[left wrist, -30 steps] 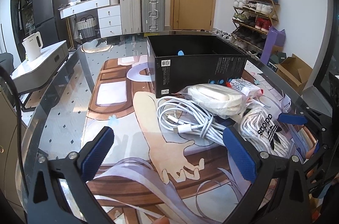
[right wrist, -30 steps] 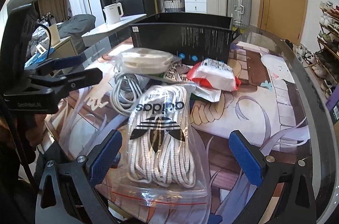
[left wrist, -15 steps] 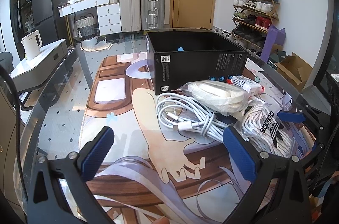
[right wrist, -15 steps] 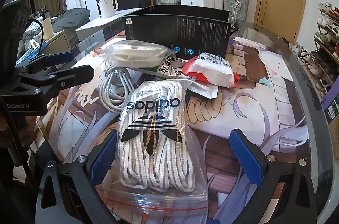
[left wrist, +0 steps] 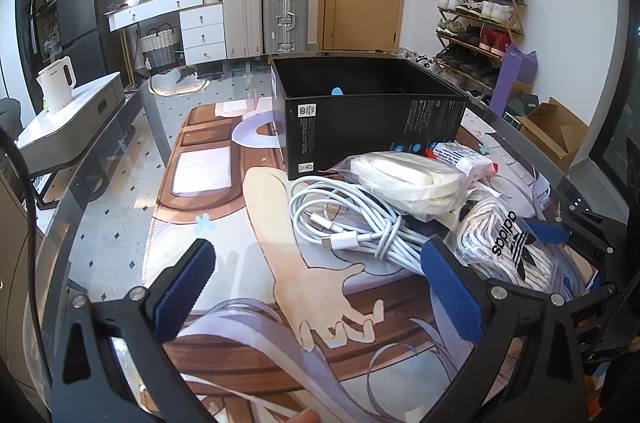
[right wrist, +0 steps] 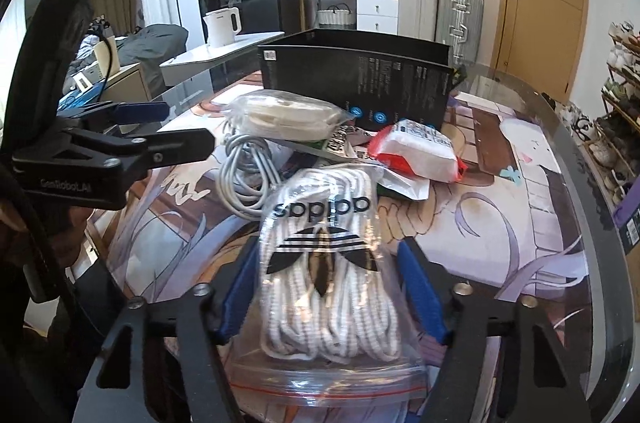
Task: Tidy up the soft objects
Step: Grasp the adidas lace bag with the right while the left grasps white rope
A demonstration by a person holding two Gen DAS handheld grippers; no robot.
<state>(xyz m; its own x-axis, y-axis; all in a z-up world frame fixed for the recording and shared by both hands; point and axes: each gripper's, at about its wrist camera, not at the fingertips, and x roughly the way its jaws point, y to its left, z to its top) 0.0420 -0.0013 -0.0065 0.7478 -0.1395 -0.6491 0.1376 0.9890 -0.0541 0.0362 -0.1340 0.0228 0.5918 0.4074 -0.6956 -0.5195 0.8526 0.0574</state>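
Observation:
A clear adidas bag of white laces lies on the table mat, and my right gripper has closed its blue pads against both sides of it. The same bag shows at the right in the left wrist view. My left gripper is open and empty above the mat, left of a coil of white cable. A bag of cream flat laces and a red-and-white wipes pack lie in front of an open black box.
The glass table's curved edge runs along the right. The left gripper's body sits to the left of the pile. A white kettle, suitcases and a shoe rack stand beyond the table.
My right gripper's jaws have closed in from wide open onto the adidas lace bag. The left gripper has stayed open and shifted only slightly.

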